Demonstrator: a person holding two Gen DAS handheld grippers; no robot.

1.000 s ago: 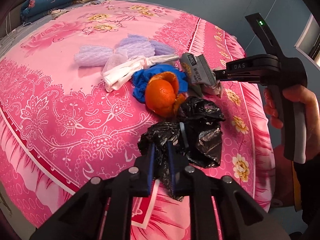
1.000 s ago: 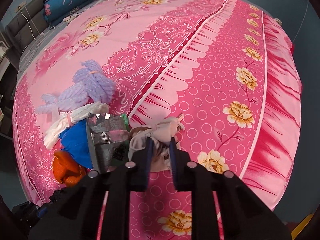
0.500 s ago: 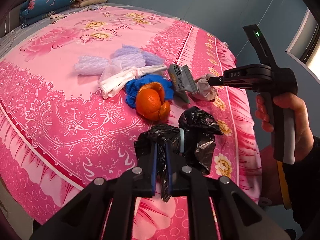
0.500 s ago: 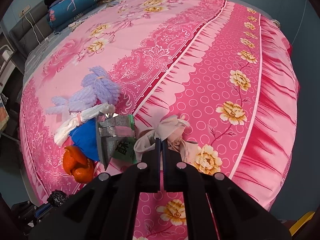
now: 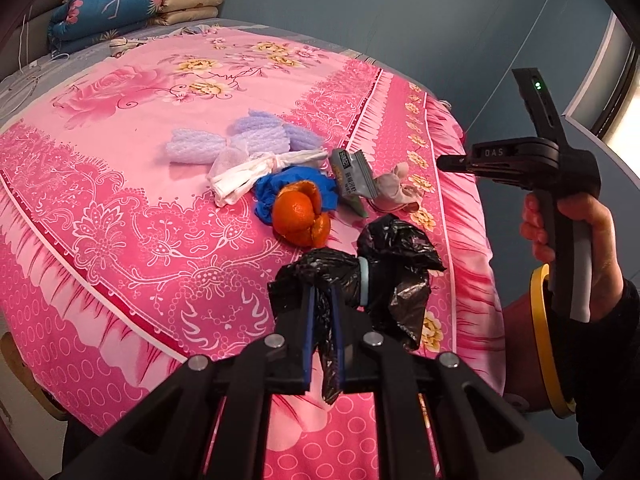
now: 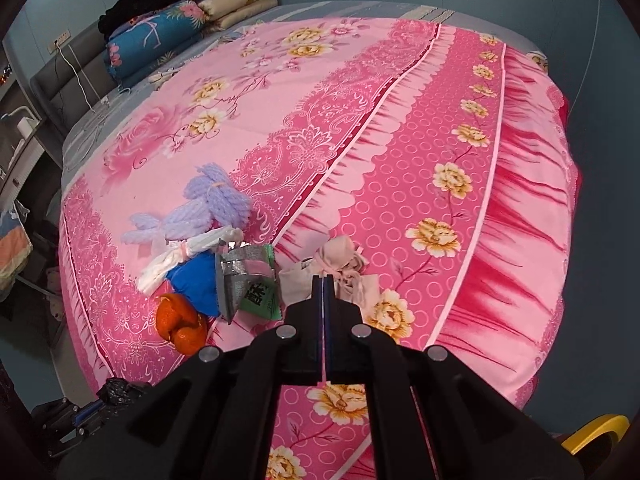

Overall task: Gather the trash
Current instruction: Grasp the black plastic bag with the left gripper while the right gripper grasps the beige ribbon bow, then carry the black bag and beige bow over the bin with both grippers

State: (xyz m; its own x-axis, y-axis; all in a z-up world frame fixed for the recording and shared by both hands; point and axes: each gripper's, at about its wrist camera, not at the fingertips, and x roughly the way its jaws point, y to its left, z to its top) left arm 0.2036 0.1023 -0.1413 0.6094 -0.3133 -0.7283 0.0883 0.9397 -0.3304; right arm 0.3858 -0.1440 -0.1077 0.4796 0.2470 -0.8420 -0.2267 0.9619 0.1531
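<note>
My left gripper (image 5: pixel 323 292) is shut on a crumpled black trash bag (image 5: pixel 394 264) and holds it above the pink bedspread. Beyond it lies a pile of trash: orange peel (image 5: pixel 301 216), a blue glove (image 5: pixel 280 188), a twisted white plastic bag (image 5: pixel 256 170), purple foam netting (image 5: pixel 248 140), a silver snack wrapper (image 5: pixel 352 174) and a beige crumpled tissue (image 5: pixel 394 186). My right gripper (image 6: pixel 323 280) is shut and empty, raised just above the tissue (image 6: pixel 340 256). It also shows in the left wrist view (image 5: pixel 442 161), to the right of the pile.
The pink floral bedspread (image 6: pixel 360 120) covers a bed. Folded quilts (image 6: pixel 168 28) are stacked at the head. The bed's edge (image 5: pixel 480 240) drops off at the right. A yellow object (image 6: pixel 596 432) sits low at the right.
My right gripper closed on the tissue, then came away without it and rose back from the pile. My left gripper lifted the black bag a little and pulled back.
</note>
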